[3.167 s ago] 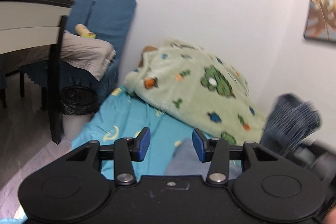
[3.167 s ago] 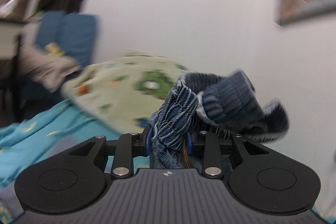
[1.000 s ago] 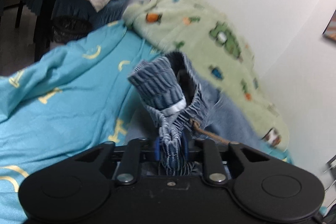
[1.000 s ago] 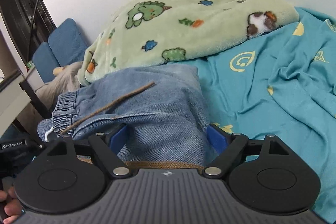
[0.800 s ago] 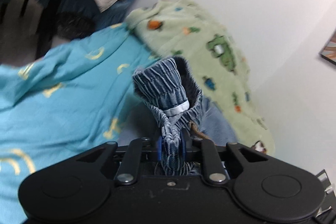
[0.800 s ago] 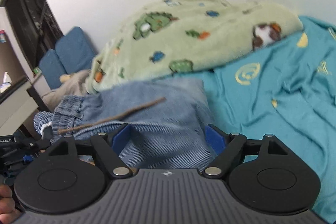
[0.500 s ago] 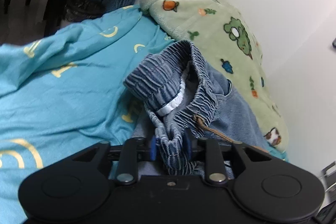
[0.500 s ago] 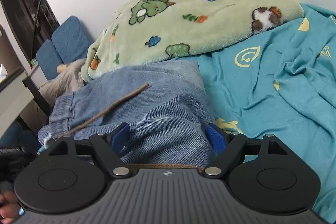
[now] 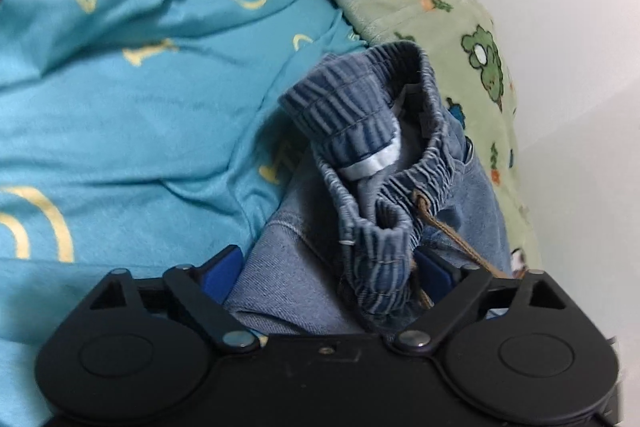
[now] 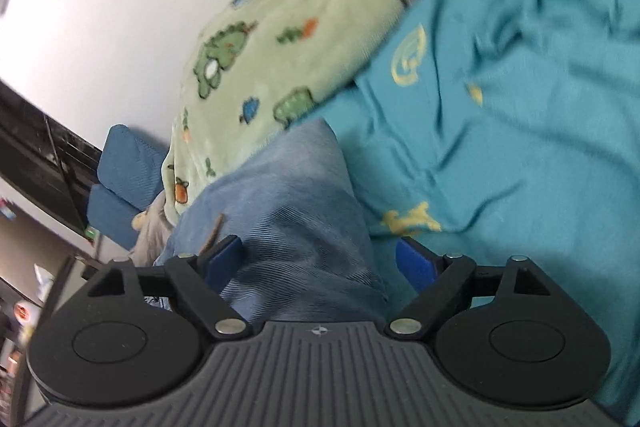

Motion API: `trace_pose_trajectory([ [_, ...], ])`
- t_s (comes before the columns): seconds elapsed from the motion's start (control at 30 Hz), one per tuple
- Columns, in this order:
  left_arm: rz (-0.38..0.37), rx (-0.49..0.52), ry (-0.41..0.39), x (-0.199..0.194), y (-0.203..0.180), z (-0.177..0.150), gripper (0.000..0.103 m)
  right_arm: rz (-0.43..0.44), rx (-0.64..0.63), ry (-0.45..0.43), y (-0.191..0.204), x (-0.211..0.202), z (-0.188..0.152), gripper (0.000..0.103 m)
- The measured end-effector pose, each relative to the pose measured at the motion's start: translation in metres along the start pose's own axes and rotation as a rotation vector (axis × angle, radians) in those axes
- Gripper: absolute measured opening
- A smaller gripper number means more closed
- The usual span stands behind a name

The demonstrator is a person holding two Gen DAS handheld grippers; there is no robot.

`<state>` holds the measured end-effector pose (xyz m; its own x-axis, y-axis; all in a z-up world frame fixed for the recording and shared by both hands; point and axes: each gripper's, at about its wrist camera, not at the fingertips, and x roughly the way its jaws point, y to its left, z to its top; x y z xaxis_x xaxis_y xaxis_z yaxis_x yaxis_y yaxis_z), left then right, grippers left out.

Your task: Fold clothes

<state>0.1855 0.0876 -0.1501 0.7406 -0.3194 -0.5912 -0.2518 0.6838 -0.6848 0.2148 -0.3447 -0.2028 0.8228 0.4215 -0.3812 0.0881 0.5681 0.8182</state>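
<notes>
Jeans (image 9: 460, 195) lie on the bed's teal sheet (image 9: 140, 115), against the near edge of the green blanket (image 9: 440, 15) heaped along the wall side of the bed. Left gripper (image 9: 330, 273): jaws opening, spread wide; the bunched elastic waistband (image 9: 360, 107) and a fold of denim stand between them, resting near the right-hand pad, not pinched. Brown drawstring (image 9: 452, 231) trails off the waistband toward that pad. Right gripper (image 10: 320, 259): jaws opening, spread wide, straddling a smooth folded part of the jeans (image 10: 288, 195) with no pinch; one pad sits over denim, the other over the sheet (image 10: 520, 107). Right wrist view is motion-blurred.
</notes>
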Motion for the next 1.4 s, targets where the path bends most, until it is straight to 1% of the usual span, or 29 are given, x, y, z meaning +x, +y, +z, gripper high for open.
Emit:
trace_pose_trajectory([
  [0.07, -0.019, -0.003, 0.012, 0.003, 0.002, 0.003, 0.092, 0.031, 0.002, 0.010, -0.002, 0.006, 0.000, 0.089],
  [0.13, -0.021, 0.008, 0.027, 0.005, -0.001, 0.004, 0.091, 0.067, 0.012, 0.046, -0.003, 0.016, 0.001, 0.090],
  [0.17, -0.019, 0.012, 0.029, 0.006, -0.002, 0.004, 0.089, 0.079, 0.025, 0.066, -0.004, 0.020, 0.001, 0.094],
  [0.23, -0.031, 0.011, 0.030, 0.004, -0.005, 0.005, 0.080, 0.093, 0.034, 0.091, -0.002, 0.024, 0.002, 0.094],
  [0.27, -0.051, 0.007, 0.027, 0.002, -0.008, 0.005, 0.076, 0.098, 0.024, 0.093, 0.001, 0.023, 0.003, 0.094],
  [0.33, -0.114, 0.030, 0.018, -0.003, -0.016, 0.008, 0.075, 0.104, -0.032, 0.075, 0.014, 0.017, 0.004, 0.094],
  [0.37, -0.127, 0.055, 0.016, -0.004, -0.020, 0.010, 0.075, 0.107, -0.063, 0.064, 0.022, 0.014, 0.005, 0.094],
  [0.43, -0.105, 0.082, 0.039, 0.002, -0.022, 0.012, 0.075, 0.137, -0.126, 0.025, 0.037, 0.007, 0.004, 0.093],
  [0.5, -0.076, 0.076, 0.063, 0.012, -0.017, 0.011, 0.077, 0.133, -0.180, 0.011, 0.047, 0.006, 0.002, 0.094],
  [0.57, -0.064, 0.068, 0.076, 0.019, -0.013, 0.009, 0.083, 0.080, -0.177, 0.032, 0.045, 0.014, -0.001, 0.094],
  [0.63, -0.045, 0.075, 0.084, 0.025, -0.012, 0.007, 0.083, 0.041, -0.128, 0.070, 0.032, 0.022, -0.003, 0.094],
  [0.7, -0.024, 0.114, 0.068, 0.024, -0.019, 0.006, 0.078, 0.028, -0.094, 0.083, 0.024, 0.027, -0.004, 0.089],
  [0.73, -0.009, 0.132, 0.061, 0.023, -0.022, 0.005, 0.075, 0.018, -0.100, 0.077, 0.025, 0.027, -0.004, 0.083],
  [0.77, 0.007, 0.155, 0.048, 0.021, -0.027, 0.003, 0.063, 0.006, -0.111, 0.069, 0.028, 0.026, -0.003, 0.072],
  [0.8, 0.018, 0.178, 0.032, 0.019, -0.031, 0.001, 0.052, -0.009, -0.138, 0.057, 0.033, 0.025, -0.004, 0.068],
  [0.83, 0.027, 0.192, 0.017, 0.016, -0.035, 0.000, 0.049, -0.024, -0.173, 0.039, 0.042, 0.022, -0.005, 0.060],
  [0.87, 0.030, 0.199, 0.000, 0.013, -0.039, -0.001, 0.044, -0.038, -0.210, 0.020, 0.051, 0.018, -0.007, 0.056],
  [0.9, 0.032, 0.205, -0.016, 0.010, -0.042, -0.002, 0.040, -0.052, -0.247, 0.000, 0.060, 0.015, -0.009, 0.054],
  [0.97, 0.022, 0.206, -0.049, 0.001, -0.045, -0.003, 0.035, -0.069, -0.323, -0.035, 0.078, 0.008, -0.012, 0.048],
  [1.07, 0.001, 0.197, -0.080, -0.017, -0.055, 0.000, 0.031, -0.073, -0.410, -0.085, 0.102, -0.007, -0.019, 0.044],
  [1.17, -0.029, 0.191, -0.099, -0.036, -0.067, 0.005, 0.030, -0.059, -0.466, -0.137, 0.122, -0.028, -0.022, 0.043],
  [1.27, -0.063, 0.207, -0.107, -0.056, -0.082, 0.005, 0.030, -0.041, -0.484, -0.176, 0.136, -0.047, -0.017, 0.043],
  [1.33, -0.094, 0.234, -0.107, -0.068, -0.093, 0.001, 0.030, -0.029, -0.473, -0.199, 0.144, -0.063, -0.010, 0.043],
  [1.4, -0.122, 0.246, -0.101, -0.073, -0.105, -0.005, 0.030, -0.022, -0.449, -0.226, 0.147, -0.080, -0.002, 0.043],
])
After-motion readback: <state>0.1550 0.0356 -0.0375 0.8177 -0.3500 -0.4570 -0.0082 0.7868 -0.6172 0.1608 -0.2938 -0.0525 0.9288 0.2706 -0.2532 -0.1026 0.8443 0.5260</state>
